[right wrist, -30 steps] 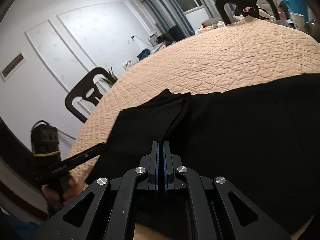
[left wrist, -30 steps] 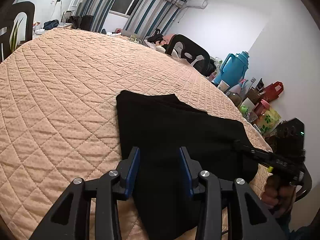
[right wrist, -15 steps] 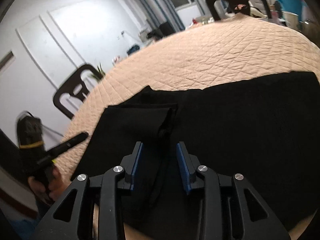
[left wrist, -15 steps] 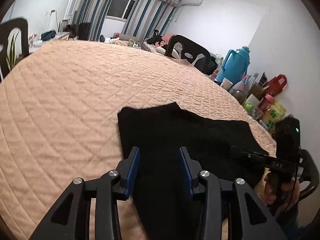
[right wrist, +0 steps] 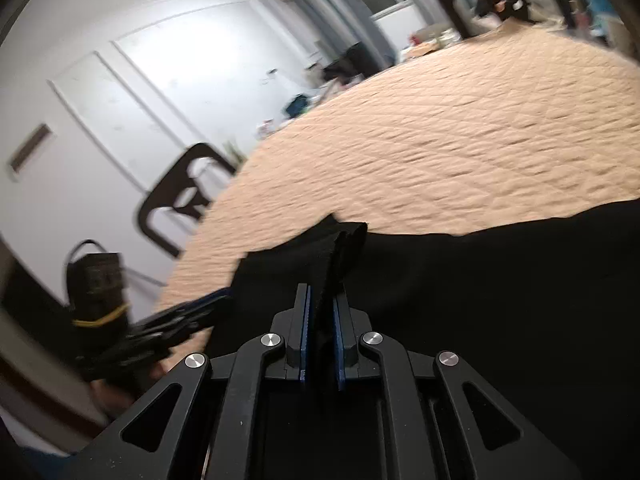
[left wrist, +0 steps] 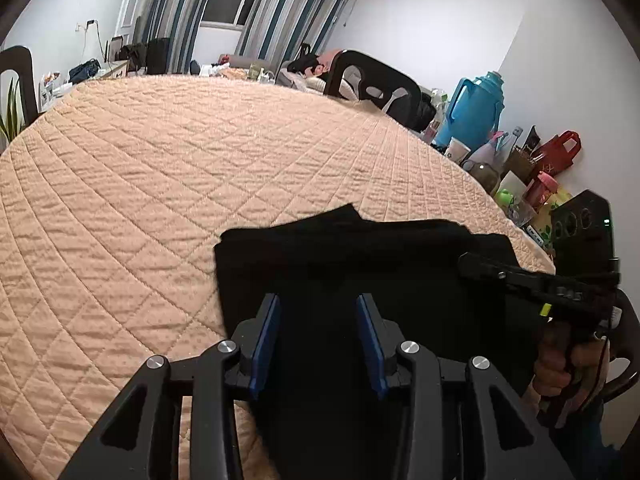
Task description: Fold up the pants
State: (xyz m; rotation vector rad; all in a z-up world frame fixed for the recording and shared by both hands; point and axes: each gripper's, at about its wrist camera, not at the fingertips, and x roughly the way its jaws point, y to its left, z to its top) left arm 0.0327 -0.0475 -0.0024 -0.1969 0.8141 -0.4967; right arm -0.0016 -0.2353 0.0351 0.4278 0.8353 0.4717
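1. Closing again after standing parted half a second ago, the right gripper (right wrist: 320, 340) is now pinching a raised ridge of the black pants (right wrist: 480, 300) between its blue pads, the jaws nearly together with cloth filling the gap
2. Hovering as before with its jaws wide apart and nothing between them, the left gripper (left wrist: 318, 340) is sitting just above the pants (left wrist: 360, 272)
3. Lying partly folded near the front edge of the peach quilted bedspread (left wrist: 160, 160), the pants are showing a doubled layer along their far side
4. Judging from the fresh grip, the right hand is likely preparing to lift or drag that fold across, while the left appears to be waiting to take a matching hold
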